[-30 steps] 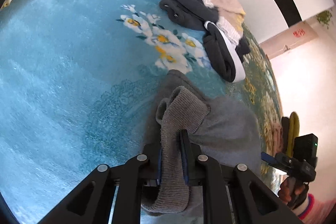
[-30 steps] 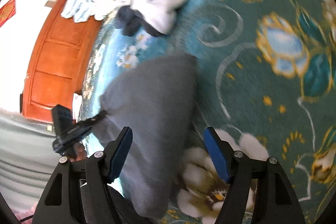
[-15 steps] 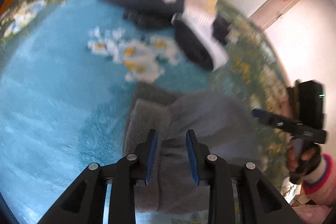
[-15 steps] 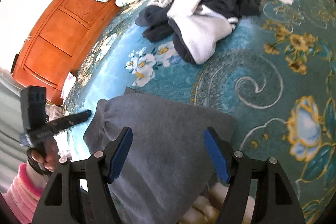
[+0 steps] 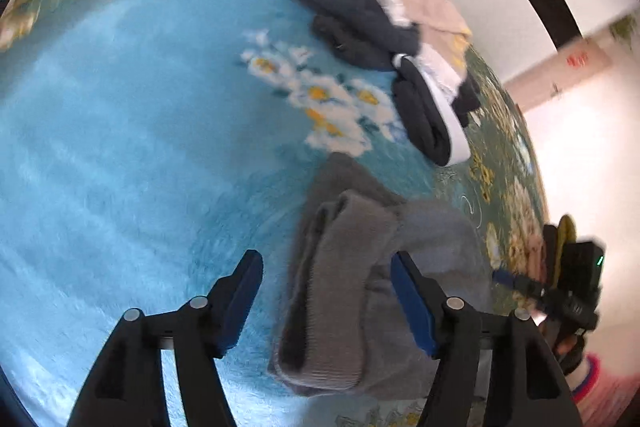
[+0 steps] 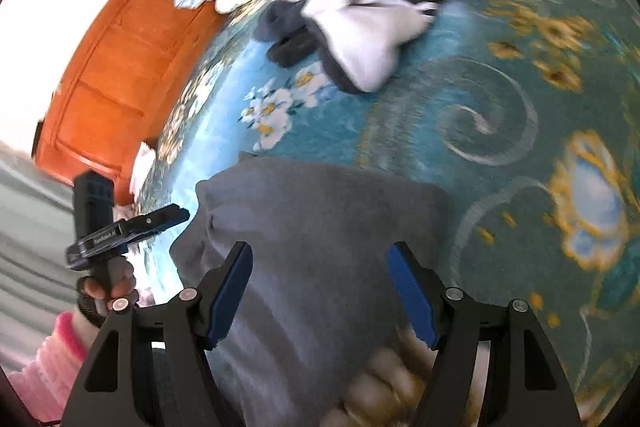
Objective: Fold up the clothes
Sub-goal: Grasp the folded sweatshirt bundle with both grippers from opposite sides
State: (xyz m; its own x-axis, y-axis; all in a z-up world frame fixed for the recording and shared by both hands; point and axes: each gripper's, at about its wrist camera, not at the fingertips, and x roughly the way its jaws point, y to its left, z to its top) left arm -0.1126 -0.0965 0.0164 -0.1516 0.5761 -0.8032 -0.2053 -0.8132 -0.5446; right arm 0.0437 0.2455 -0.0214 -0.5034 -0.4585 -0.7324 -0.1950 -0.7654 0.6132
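The grey sweatshirt [image 5: 360, 279] lies on the blue floral bedspread [image 5: 140, 147], partly folded — its ribbed cuff and sleeve [image 5: 332, 267] doubled over the body, the edge nearest the left wrist camera bunched rather than flat. The left gripper [image 5: 326, 297] stands wide apart above that ribbed fold, holding nothing; the right gripper [image 6: 320, 291] is likewise spread wide over the smooth body of the garment, empty.

The step in hand looks like a release and re-grip between folds. To do it well, I would flatten the lumpy sleeve first, then take two matching corners — one per gripper — pinching both layers so the fold carries over evenly. Keep the bedspread's pile out of the bite.

Further out, a heap of unfolded clothes [image 5: 380, 27] in dark grey, beige and white waits near the wooden headboard [image 6: 120, 67].
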